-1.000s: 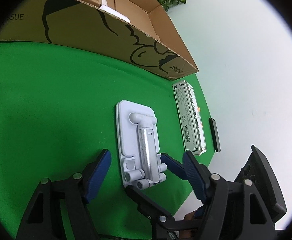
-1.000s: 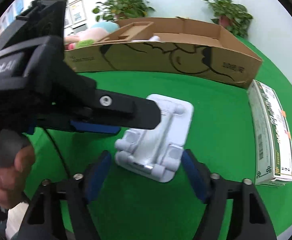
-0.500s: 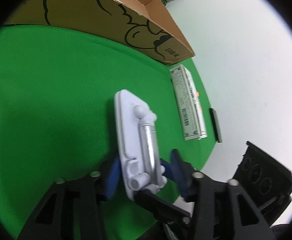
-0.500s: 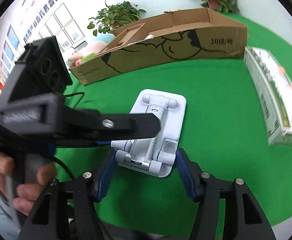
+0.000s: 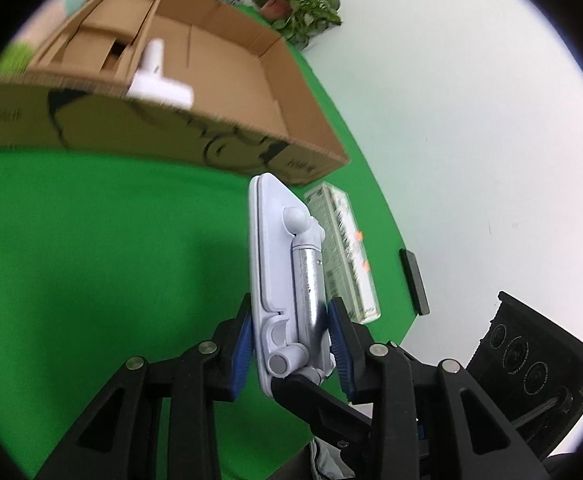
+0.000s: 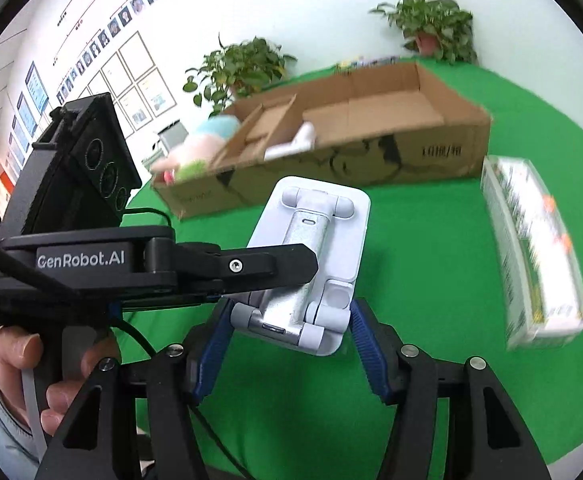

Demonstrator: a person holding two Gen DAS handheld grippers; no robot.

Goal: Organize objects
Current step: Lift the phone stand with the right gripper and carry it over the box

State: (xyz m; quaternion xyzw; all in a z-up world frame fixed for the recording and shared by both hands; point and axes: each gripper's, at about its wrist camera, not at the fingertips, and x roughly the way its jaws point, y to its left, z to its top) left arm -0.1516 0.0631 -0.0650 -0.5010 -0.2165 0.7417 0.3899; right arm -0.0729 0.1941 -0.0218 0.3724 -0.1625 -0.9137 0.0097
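Observation:
A white folding phone stand (image 5: 287, 264) with a silver arm is lifted off the green table, tilted on edge. My left gripper (image 5: 289, 340) is shut on its near end, one blue pad against each face. In the right wrist view the stand (image 6: 311, 256) sits between my right gripper's (image 6: 291, 344) blue fingers, which close on its two sides. The left gripper body (image 6: 151, 268) reaches in from the left over the stand. An open cardboard box (image 5: 195, 92) lies beyond, with a white object (image 5: 157, 76) inside.
A long green-and-white carton (image 6: 531, 248) lies on the table to the right of the stand; it also shows in the left wrist view (image 5: 343, 252). A dark flat bar (image 5: 413, 280) lies at the table edge. A plush toy (image 6: 195, 148) and potted plants (image 6: 427, 28) stand behind the box.
Both grippers have closed on the stand and raised it off the table. The stand has tipped from lying flat onto its edge, and the box interior has come into view.

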